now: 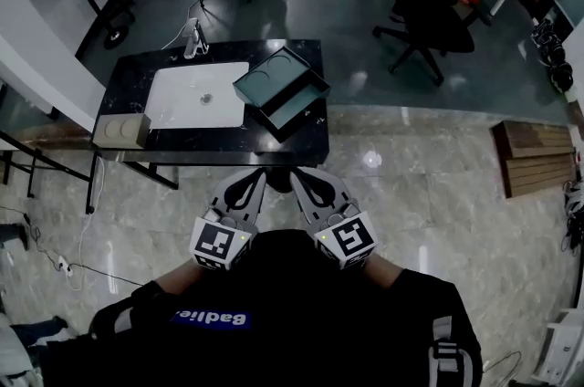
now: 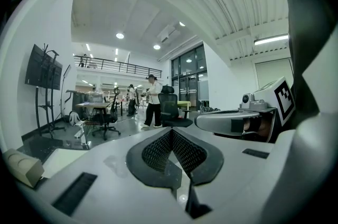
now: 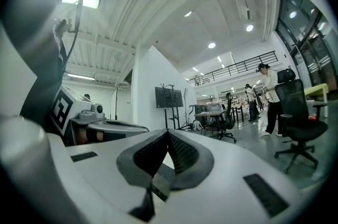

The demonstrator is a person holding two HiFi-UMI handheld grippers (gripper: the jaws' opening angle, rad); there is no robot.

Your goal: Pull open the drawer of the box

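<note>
Both tongs clenched on nothing, left tongs (image 1: pixel 256 182) and right tongs (image 1: pixel 304 180) side by side near the chest, off the bench (image 1: pixel 219 141). Ahead, well apart from both: box (image 1: pixel 281 91), skewed on the bench's right end.

Table (image 1: pixel 128 84): black, glossy.
White panel (image 1: pixel 178 107): lay flat on the table.
Office chair (image 1: pixel 429 2): black, stood beyond the table.

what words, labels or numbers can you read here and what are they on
blue patch on the person's dark top: white lettering, upside down here, too blurred to read surely
left marker cube, right marker cube: black-and-white square codes, no words
box: no print visible
</note>
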